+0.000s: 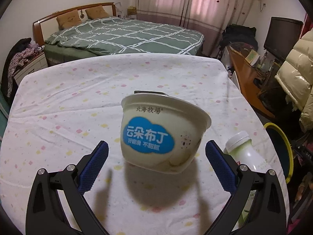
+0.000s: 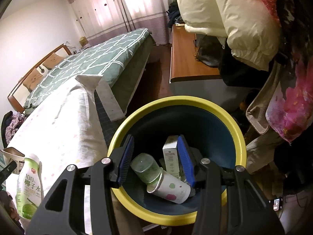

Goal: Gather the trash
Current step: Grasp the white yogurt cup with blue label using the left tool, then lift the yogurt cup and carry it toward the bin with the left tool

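On the bench (image 1: 58, 107), a tilted pudding cup (image 1: 162, 135) is framed between the wide-open left hand-held gripper (image 1: 156, 156), while the right hand-held gripper (image 2: 156, 158), also open and empty, is held over the bin (image 2: 237, 131); the nearby bottle (image 1: 246, 152) could be knocked over by an off-centre closure.

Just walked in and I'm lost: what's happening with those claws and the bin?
Someone is clearing trash off the table with two hand-held claws. The left claw is open, its fingers on either side of a pudding cup, not yet gripping. A bottle waits beside it. The right claw hangs open and empty over the yellow-rimmed bin, which already holds a carton, a paper cup and a green glass.
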Demonstrator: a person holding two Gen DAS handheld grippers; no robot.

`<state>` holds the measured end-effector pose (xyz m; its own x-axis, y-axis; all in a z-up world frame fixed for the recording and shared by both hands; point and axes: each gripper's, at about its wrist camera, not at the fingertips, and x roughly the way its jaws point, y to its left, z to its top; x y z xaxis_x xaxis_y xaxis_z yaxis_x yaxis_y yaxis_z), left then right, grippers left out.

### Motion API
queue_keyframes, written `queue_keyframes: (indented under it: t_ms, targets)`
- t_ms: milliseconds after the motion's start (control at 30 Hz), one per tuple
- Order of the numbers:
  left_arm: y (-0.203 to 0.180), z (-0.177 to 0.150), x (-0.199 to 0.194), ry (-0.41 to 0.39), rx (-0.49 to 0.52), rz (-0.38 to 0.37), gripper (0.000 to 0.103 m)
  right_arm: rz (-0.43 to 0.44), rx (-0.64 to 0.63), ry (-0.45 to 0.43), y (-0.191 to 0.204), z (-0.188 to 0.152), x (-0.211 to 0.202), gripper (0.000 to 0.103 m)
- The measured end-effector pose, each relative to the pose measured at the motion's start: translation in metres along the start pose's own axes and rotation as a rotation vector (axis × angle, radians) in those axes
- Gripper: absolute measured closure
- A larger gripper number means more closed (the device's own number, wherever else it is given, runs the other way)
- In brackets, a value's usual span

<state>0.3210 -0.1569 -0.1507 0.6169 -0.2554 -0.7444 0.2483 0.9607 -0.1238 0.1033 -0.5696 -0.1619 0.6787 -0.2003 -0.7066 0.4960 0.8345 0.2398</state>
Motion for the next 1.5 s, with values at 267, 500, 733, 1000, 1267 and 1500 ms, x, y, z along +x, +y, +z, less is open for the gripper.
queue_keyframes:
  t_ms: [267, 500, 733, 1000, 1267, 1500]
  targets:
    - [-0.005, 0.0, -0.001, 0.021, 0.04, -0.025, 0.025, 0.016, -0.012, -0.002, 0.007, -0.001, -0.002, 0.058]
    - [0.001, 0.019, -0.037, 0.073, 0.093, 0.0, 0.025, 0.035, -0.015, -0.005, 0.013, -0.001, -0.005, 0.059]
    - [0.006, 0.024, -0.062, 0.112, 0.17, 0.051, 0.025, 0.052, -0.026, 0.0, 0.019, -0.003, -0.006, 0.058]
    - [0.0, -0.002, -0.055, 0.205, 0.42, 0.2, 0.026, 0.067, -0.04, 0.004, 0.023, -0.004, -0.008, 0.058]
    - [0.011, 0.002, -0.052, 0.35, 0.437, 0.155, 0.013, 0.084, -0.046, 0.009, 0.031, -0.006, -0.006, 0.059]
    - [0.02, 0.046, -0.042, 0.293, 0.225, -0.01, 0.019, 0.092, -0.061, 0.01, 0.036, -0.008, -0.009, 0.058]
